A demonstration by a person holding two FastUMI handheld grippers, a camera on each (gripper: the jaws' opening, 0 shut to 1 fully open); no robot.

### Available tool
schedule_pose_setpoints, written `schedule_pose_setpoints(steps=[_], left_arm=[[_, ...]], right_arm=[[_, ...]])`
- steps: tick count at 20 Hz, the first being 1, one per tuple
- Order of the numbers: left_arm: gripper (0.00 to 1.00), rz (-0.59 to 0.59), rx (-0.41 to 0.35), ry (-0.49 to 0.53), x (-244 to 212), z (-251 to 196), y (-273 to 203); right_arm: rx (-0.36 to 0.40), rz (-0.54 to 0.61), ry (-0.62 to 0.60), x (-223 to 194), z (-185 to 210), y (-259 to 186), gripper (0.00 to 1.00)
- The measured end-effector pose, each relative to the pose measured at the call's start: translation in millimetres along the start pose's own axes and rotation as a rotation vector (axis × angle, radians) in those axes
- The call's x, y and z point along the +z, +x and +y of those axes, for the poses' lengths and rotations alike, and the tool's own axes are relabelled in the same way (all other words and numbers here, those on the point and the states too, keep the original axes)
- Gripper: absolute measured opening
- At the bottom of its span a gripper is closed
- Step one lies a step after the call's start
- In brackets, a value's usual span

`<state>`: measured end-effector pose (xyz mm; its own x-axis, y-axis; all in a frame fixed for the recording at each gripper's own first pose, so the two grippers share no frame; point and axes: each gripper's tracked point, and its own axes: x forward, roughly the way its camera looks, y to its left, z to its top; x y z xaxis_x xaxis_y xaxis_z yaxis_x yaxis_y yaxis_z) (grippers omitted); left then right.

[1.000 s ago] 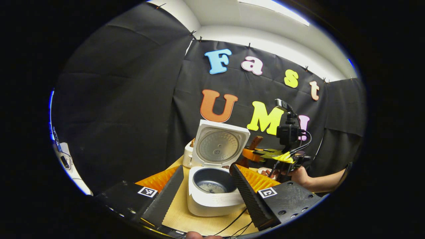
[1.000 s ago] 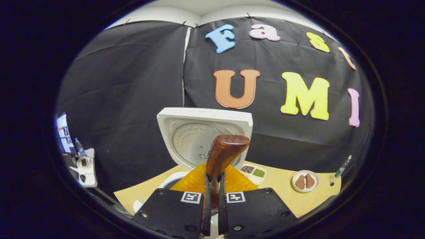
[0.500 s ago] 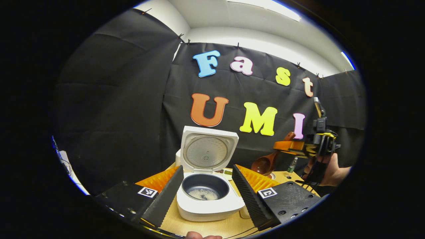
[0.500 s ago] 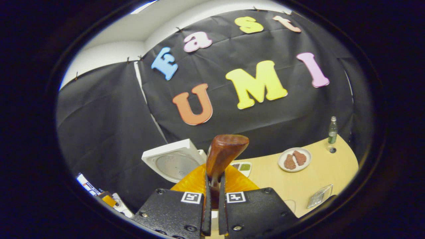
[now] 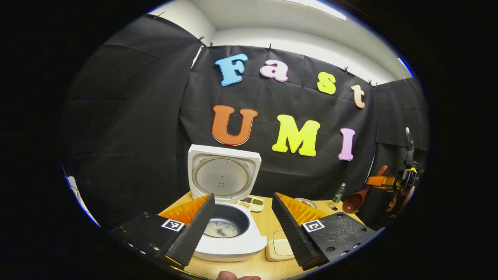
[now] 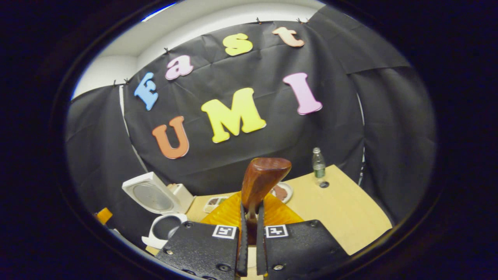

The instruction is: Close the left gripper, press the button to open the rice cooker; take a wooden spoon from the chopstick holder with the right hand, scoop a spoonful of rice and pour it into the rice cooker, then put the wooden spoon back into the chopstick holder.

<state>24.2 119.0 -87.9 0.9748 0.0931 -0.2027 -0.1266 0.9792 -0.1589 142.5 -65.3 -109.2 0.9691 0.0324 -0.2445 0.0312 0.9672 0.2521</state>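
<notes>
The white rice cooker (image 5: pixel 229 241) stands open on the table with its lid (image 5: pixel 223 175) upright, and a little rice lies in the dark pot (image 5: pixel 222 229). My left gripper (image 5: pixel 243 198) hovers in front of it, open, with nothing between the fingers. At the far right my right gripper (image 5: pixel 389 182) carries the wooden spoon (image 5: pixel 356 199), bowl hanging down. In the right gripper view the right gripper (image 6: pixel 249 217) is shut on the wooden spoon (image 6: pixel 261 181). From there the cooker (image 6: pixel 163 227) sits low on the left.
A small compartment tray (image 5: pixel 251 202), a plate (image 5: pixel 306 202) and a green bottle (image 5: pixel 338 192) stand at the back of the wooden table (image 6: pixel 342 210). A beige square pad (image 5: pixel 278 245) lies right of the cooker. The black cloth wall closes the back.
The right gripper has swung with the spoon from over the cooker to the far right. The left gripper's view has shifted, so the cooker sits more to its left.
</notes>
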Motion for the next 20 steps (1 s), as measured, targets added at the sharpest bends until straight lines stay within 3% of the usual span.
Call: schedule_pose_setpoints(steps=[3, 7, 20], left_arm=[[0.94, 0.011, -0.012, 0.022, 2.2, -18.2, 7.0], [0.94, 0.029, -0.008, 0.021, 3.8, -35.8, 13.2], [0.94, 0.110, 0.139, 0.124, -3.2, -26.4, -0.7]], right_arm=[[-0.062, 0.032, -0.004, -16.2, -43.5, 2.4, 0.14], [-0.088, 0.081, -0.024, -48.2, -73.0, 20.4, 0.14], [-0.054, 0.142, -0.107, -144.2, -104.2, 77.7, 0.14]])
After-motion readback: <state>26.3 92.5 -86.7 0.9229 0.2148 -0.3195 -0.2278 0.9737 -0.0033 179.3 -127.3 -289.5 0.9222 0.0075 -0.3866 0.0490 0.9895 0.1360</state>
